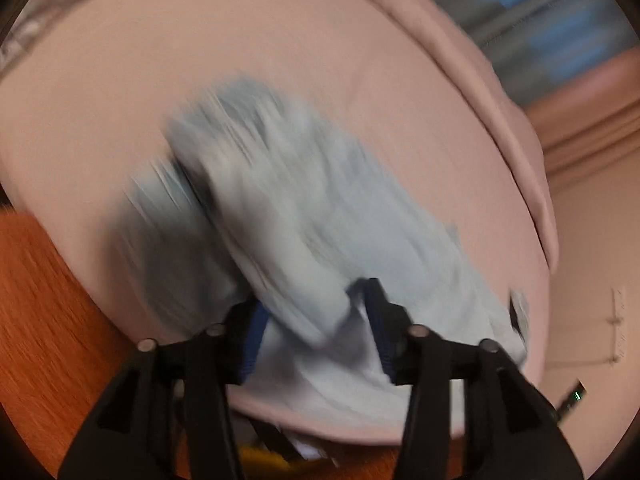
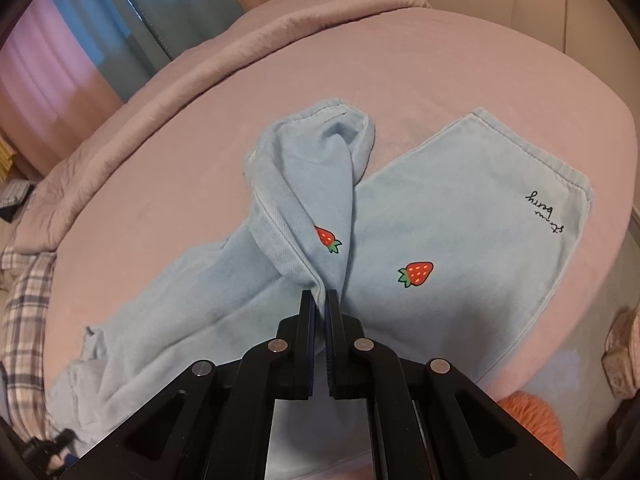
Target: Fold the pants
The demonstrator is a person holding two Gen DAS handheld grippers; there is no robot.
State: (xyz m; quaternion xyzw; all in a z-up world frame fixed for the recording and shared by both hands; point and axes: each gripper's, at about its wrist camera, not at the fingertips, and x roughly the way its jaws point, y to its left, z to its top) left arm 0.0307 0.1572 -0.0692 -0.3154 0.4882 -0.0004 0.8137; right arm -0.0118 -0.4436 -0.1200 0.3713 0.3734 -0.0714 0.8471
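While right gripper (image 2: 320, 300) pinches pants (image 2: 460, 216) — left gripper (image 1: 316, 312) parted, bed (image 2: 400, 60)

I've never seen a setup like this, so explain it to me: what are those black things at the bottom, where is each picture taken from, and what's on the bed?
The black parts are two-finger tongs, one in each of a person's hands, each carrying a wide-angle camera looking along its fingers. One picture comes from the left tongs, the other from the right tongs. Light blue pants with strawberry prints lie on a pink blanket. The right tongs are shut on a fold of one leg, lifting it. The left tongs stand open over the pants; that picture is blurred.
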